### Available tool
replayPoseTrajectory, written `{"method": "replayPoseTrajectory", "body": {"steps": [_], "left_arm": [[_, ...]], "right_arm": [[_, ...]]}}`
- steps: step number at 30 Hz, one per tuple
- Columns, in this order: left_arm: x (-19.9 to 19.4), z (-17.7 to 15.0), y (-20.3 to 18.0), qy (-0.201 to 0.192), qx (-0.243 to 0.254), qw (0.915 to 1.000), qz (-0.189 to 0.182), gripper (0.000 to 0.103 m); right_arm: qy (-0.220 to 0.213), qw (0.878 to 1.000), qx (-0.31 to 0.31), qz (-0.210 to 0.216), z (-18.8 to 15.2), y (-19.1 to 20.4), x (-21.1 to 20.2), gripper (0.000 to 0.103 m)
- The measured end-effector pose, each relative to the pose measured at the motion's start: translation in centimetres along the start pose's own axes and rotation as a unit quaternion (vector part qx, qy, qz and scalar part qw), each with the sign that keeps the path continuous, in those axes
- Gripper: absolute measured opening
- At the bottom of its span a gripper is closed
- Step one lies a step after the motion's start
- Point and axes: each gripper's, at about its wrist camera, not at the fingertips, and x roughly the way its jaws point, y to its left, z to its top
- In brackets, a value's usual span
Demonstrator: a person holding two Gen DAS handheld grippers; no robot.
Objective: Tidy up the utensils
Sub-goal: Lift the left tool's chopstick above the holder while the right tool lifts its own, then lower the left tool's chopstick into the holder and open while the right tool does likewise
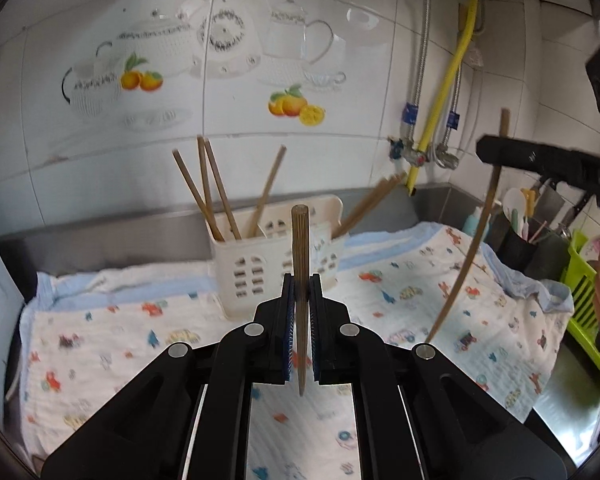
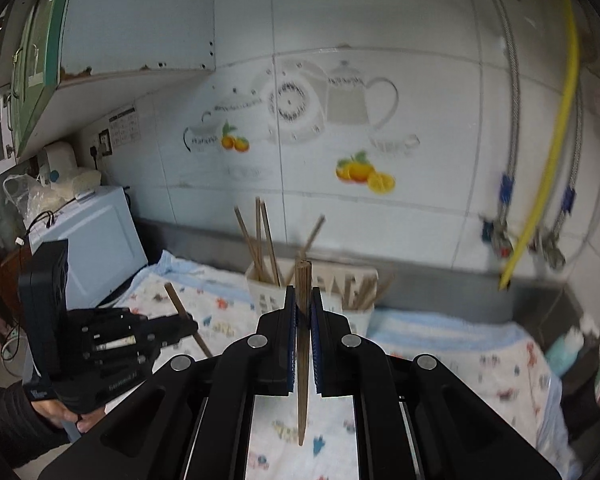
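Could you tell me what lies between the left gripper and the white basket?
Only patterned cloth: the left gripper, shut on a chopstick, faces the white basket across it, seen in the left wrist view.

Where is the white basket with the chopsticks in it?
The white basket stands on the patterned cloth against the tiled wall, straight ahead of the left gripper, which clamps its own chopstick.

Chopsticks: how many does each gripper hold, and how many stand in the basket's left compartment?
Left gripper, left chopstick: 1
Right gripper, right chopstick: 1
White basket, left-compartment chopsticks: 4
Total: 6, without the blurred bundle in the right compartment.
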Motion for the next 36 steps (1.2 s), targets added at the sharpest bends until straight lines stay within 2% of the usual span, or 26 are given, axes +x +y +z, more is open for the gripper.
{"method": "replayPoseTrajectory", "body": {"steps": [5, 12, 19, 23, 29, 36], "left_arm": [[-0.5, 3.6, 1.3, -0.027, -0.001, 0.9996, 0.010, 0.006], [-1.0, 8.9, 2.2, -0.069, 0.010, 0.9970, 0.032, 0.006], [-0.8, 13.4, 2.3, -0.112, 0.022, 0.9920, 0.052, 0.006], [0.3, 14.4, 2.2, -0.123, 0.032, 0.9892, 0.072, 0.006], [3.4, 13.8, 3.3, -0.098, 0.019, 0.9920, 0.077, 0.006], [5.8, 12.5, 4.5, -0.071, 0.005, 0.9947, 0.074, 0.006]], "right_arm": [[-0.029, 1.000, -0.001, 0.005, 3.8, -0.1, 1.2, 0.006], [-0.075, 0.997, 0.001, -0.010, 8.5, -0.8, 3.4, 0.006], [-0.085, 0.995, -0.001, -0.047, 10.7, -2.5, 6.7, 0.006], [-0.088, 0.995, 0.012, -0.053, 11.0, -3.8, 8.5, 0.006], [-0.094, 0.993, 0.016, -0.063, 10.7, -4.9, 10.5, 0.006], [-0.069, 0.995, 0.020, -0.063, 9.5, -5.8, 12.5, 0.006]]}}
